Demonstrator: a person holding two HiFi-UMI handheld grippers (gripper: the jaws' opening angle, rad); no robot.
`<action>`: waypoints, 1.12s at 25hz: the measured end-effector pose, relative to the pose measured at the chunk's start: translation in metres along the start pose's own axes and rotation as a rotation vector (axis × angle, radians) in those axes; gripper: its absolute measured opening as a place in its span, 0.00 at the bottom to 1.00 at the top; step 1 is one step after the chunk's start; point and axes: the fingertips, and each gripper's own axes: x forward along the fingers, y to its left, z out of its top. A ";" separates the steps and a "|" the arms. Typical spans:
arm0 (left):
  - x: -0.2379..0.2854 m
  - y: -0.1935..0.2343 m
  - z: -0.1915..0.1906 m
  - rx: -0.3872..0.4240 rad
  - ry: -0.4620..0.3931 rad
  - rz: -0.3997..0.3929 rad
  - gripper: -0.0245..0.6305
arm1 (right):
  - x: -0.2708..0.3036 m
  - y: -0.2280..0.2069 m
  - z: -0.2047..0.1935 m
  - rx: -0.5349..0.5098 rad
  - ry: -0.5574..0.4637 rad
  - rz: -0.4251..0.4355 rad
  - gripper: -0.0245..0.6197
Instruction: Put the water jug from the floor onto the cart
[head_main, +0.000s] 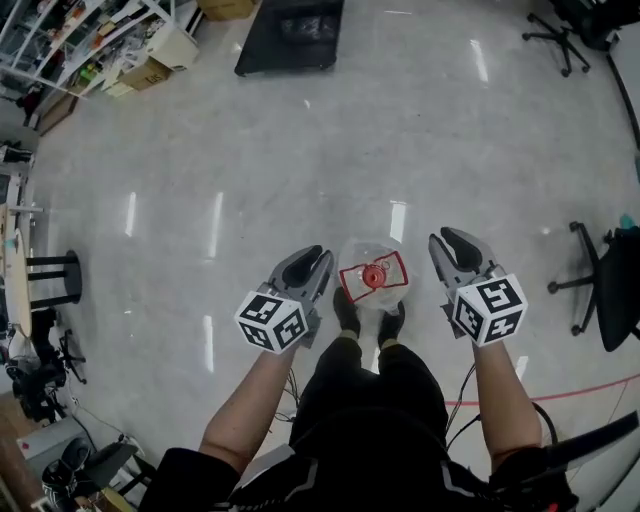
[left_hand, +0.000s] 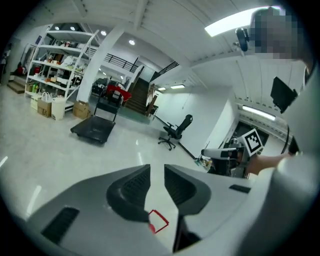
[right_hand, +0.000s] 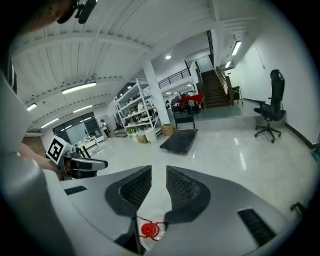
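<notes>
Not started, I think: water jug on floor at person's shoes, between both tongs, untouched. Black cart well apart, at floor's far end. Jaws of left gripper and right gripper slightly apart, empty. Remaining: grab, lift, carry, set down. Count: 1 jug, 1 cart, 2 grippers.

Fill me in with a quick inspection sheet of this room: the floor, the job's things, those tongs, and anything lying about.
Surface: glossy grey floor.
Job's things: clear water jug, red cap, upright on the floor at the person's feet; flat black cart far ahead.
Clutter: cardboard boxes by the shelves.
Tongs: left tongs and right tongs flank the jug, jaws slightly apart, holding nothing.
Cables: thin cables beside the person's legs.
Surroundings: office chair, stool.
</notes>
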 end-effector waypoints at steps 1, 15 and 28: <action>0.003 0.004 -0.014 -0.010 0.025 0.001 0.14 | 0.004 -0.002 -0.013 0.005 0.024 -0.007 0.15; 0.022 0.044 -0.259 -0.357 0.411 0.094 0.33 | 0.049 0.007 -0.242 0.189 0.411 0.009 0.24; 0.023 0.048 -0.313 -0.370 0.499 0.031 0.19 | 0.073 0.030 -0.311 0.192 0.539 0.042 0.23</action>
